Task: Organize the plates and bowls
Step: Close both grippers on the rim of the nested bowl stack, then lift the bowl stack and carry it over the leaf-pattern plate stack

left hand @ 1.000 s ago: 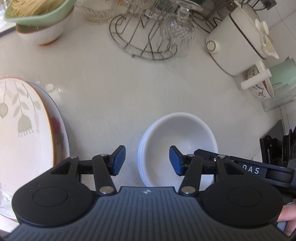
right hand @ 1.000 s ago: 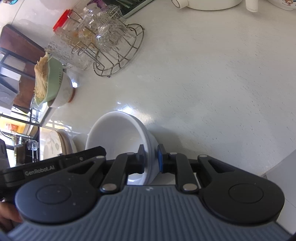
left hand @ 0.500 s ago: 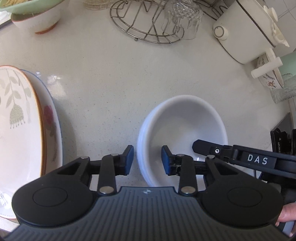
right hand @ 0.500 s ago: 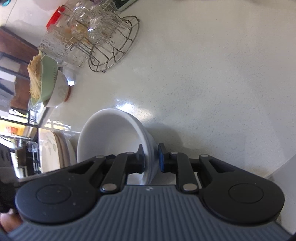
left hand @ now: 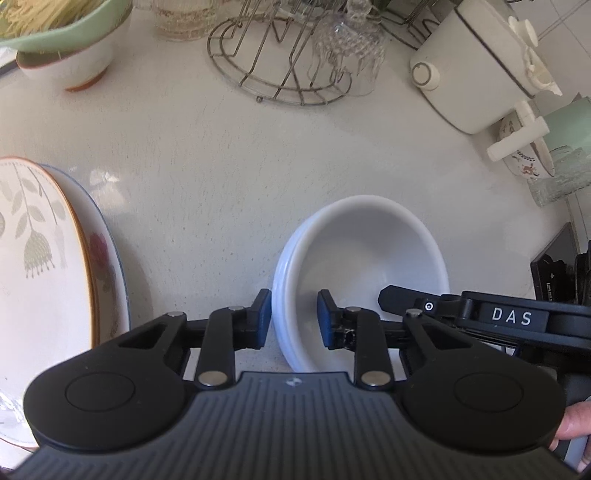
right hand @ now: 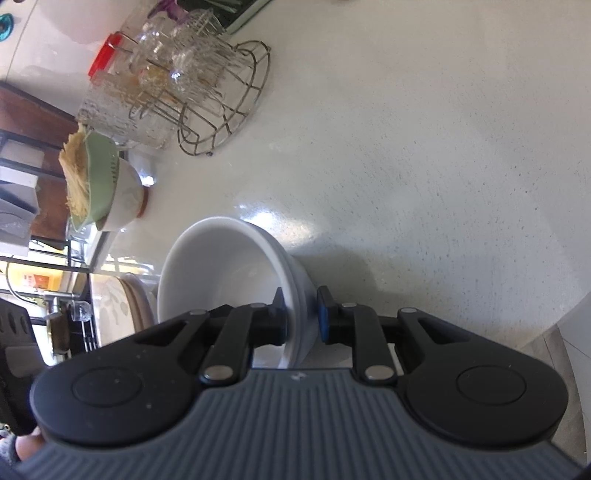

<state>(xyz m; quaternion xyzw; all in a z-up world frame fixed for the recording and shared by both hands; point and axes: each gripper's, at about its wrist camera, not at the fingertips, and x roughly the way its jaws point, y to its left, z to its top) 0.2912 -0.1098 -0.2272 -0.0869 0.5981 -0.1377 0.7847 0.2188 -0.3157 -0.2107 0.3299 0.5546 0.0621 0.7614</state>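
I am holding the white bowls [left hand: 364,258], a nested stack resting on the counter [left hand: 221,166], as my landmark. My left gripper [left hand: 294,317] is straddling their near-left rim: one blue pad just outside the wall, the other inside, a gap showing at the inner pad, so it is not yet clamping. A second ago these fingers were spread wider and short of the rim; they are now narrowing around it. My right gripper [right hand: 302,315] is pinching the right rim of the same stack, pads pressed on both sides of the wall, as in the earlier frames. In the left view its body reads "DAS".

Left of the bowls, a stack of floral plates [left hand: 55,258] is lying well apart. Bare counter is lying between them and beyond the bowls. Farther back stand a wire rack [left hand: 284,59] with glasses, a green bowl [left hand: 62,29] of noodles stacked on a white bowl at far left, and a white cooker [left hand: 476,70] at far right.
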